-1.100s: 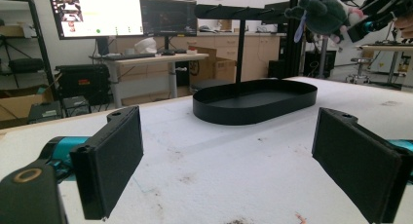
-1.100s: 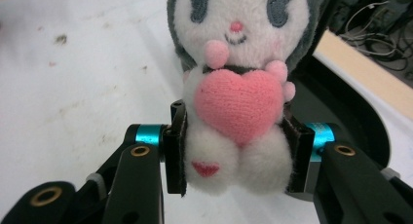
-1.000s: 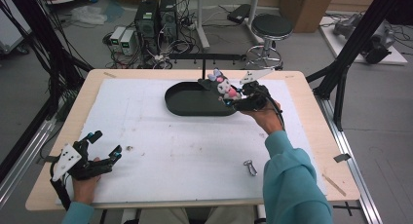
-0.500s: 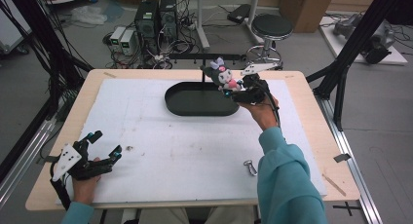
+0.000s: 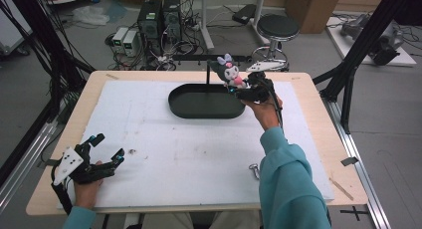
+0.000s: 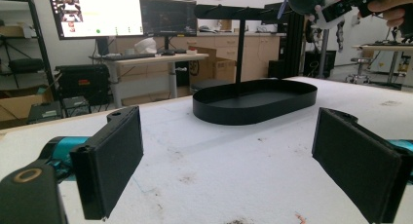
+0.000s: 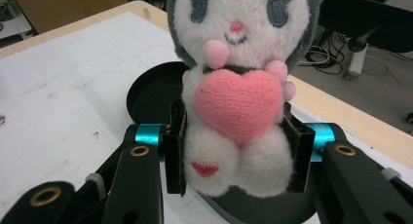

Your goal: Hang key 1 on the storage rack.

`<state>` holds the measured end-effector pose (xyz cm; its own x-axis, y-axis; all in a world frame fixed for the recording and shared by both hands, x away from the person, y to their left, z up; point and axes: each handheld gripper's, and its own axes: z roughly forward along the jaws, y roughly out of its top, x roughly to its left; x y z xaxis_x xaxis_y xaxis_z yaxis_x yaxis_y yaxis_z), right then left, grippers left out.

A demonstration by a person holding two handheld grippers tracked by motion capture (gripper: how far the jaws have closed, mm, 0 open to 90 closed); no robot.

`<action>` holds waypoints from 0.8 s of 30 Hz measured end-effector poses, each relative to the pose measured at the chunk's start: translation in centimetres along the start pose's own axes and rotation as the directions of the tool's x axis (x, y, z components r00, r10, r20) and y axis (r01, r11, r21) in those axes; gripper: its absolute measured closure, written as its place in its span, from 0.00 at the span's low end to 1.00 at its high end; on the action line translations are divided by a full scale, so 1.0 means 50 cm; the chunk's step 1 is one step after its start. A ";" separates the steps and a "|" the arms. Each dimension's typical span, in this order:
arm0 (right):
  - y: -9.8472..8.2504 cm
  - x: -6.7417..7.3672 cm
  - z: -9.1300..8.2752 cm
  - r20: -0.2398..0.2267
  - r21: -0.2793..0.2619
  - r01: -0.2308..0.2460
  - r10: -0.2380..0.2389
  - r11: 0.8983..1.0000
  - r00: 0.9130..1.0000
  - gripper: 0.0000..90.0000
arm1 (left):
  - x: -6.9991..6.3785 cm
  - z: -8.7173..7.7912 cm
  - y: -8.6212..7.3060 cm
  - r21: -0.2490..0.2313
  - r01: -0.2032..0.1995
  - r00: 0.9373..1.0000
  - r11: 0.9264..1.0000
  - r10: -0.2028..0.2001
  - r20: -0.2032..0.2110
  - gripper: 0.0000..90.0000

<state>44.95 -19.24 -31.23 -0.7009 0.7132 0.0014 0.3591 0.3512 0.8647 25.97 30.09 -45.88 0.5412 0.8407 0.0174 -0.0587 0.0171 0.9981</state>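
Observation:
A plush doll (image 7: 237,102) with a grey hood, white body and pink heart sits between the pads of my right gripper (image 7: 237,153), which is shut on its body. In the high view the right gripper (image 5: 239,85) holds the doll (image 5: 228,71) in the air above the right end of the black oval tray (image 5: 206,108), close to the thin black stand (image 5: 207,72) that rises behind it. My left gripper (image 5: 102,149) rests near the front left corner of the table, its jaws open with nothing between them; the left gripper view looks past its fingers (image 6: 112,158) to the tray (image 6: 253,104).
A small metal piece (image 5: 254,170) lies on the white mat (image 5: 164,149) near the front, beside the sleeve. A stool (image 5: 277,27), computers and cables stand on the floor behind the table. Black frame posts flank both sides.
The right gripper has lifted the doll from the tray's right end and carried it up and a little toward the far side. The left gripper has stayed in place.

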 end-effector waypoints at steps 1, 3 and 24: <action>0.003 0.000 0.001 0.001 0.000 -0.002 0.002 1.000 1.000 0.62 | 0.000 0.000 0.000 0.000 0.000 1.000 1.000 0.000 0.000 0.13; 0.009 0.002 0.004 -0.006 -0.003 -0.008 0.008 1.000 1.000 0.62 | 0.000 0.000 0.000 -0.002 0.003 1.000 1.000 -0.003 0.000 0.13; 0.022 -0.002 0.025 0.053 -0.001 -0.064 0.064 0.998 0.997 0.62 | 0.000 0.000 0.000 -0.001 0.003 1.000 1.000 -0.003 0.000 0.13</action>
<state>46.19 -18.18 -30.92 -0.6428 0.7654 0.0299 0.4023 0.3041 0.8635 25.98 30.07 -45.88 0.5417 0.8405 0.0143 -0.0578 0.0203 0.9981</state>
